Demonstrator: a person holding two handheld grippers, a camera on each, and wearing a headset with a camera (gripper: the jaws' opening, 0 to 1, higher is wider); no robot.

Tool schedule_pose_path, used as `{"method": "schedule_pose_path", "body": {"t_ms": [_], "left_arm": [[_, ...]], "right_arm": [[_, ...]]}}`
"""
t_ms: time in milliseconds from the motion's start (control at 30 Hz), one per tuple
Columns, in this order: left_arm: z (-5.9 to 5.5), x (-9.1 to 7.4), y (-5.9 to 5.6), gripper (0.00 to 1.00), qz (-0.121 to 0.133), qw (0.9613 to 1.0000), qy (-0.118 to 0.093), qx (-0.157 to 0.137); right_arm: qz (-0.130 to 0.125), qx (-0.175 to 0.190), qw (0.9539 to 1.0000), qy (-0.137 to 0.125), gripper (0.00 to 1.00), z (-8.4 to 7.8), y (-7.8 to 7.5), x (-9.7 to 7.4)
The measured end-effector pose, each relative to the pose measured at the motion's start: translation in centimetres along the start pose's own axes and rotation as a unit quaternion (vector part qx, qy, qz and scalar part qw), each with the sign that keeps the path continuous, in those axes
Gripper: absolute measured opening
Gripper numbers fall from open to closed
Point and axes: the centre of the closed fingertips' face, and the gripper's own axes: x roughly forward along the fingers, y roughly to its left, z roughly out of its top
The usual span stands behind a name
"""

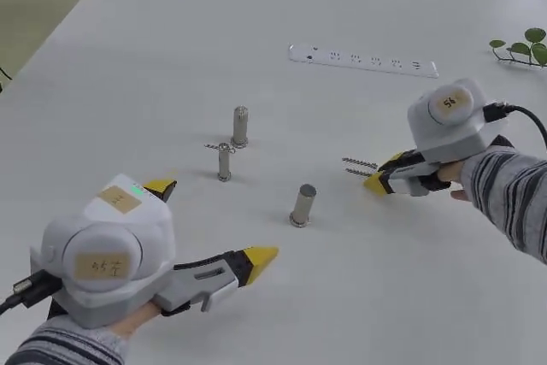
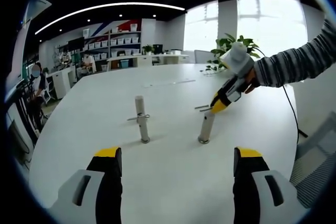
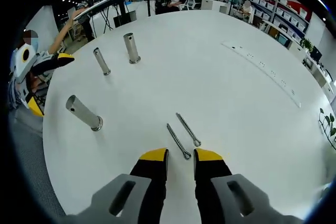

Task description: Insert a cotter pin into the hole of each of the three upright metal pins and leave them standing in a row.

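Observation:
Three metal pins stand on the white table: a far one, a thin one with a cotter pin through its top, and a thicker one nearest me. Two loose cotter pins lie flat just ahead of my right gripper. In the right gripper view they lie side by side right in front of that gripper, whose jaws are drawn together on nothing. My left gripper is wide open near the front edge, facing the pins.
A white power strip lies at the back of the table. A small plant sits at the far right edge. Shelves, desks and people are in the room beyond the table.

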Motion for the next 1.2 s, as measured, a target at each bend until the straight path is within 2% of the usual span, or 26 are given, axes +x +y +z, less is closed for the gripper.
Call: {"method": "schedule_pose_path", "body": {"t_ms": [200,400,533,667,800,1200], "left_arm": [[0.1,0.0,-0.1,0.86,-0.001,1.0,0.0,0.0],[-0.1,-0.1,-0.1,0.85,-0.003,1.0,0.002,0.0],[-0.1,-0.1,-0.4,0.84,-0.01,0.9999,0.003,0.0],[0.0,-0.1,-0.4,0.83,-0.012,0.9999,0.001,0.0],[0.0,-0.1,-0.4,0.82,-0.013,0.9999,-0.001,0.001],[0.2,-0.1,-1.2,0.74,-0.029,0.9995,-0.003,0.007]], "right_arm": [[-0.001,-0.005,1.0,0.007,0.07,-0.1,-0.4,0.0],[0.004,-0.045,0.9988,0.019,0.0,-0.1,0.2,0.0],[0.011,-0.068,0.9973,0.024,0.0,-0.2,0.4,0.0],[0.018,-0.073,0.9969,0.024,0.0,-0.4,0.7,-0.1],[0.018,-0.098,0.9947,0.028,0.0,-0.7,1.1,-0.3],[0.021,-0.154,0.9879,-0.005,0.0,-0.2,3.3,-1.5]]}}
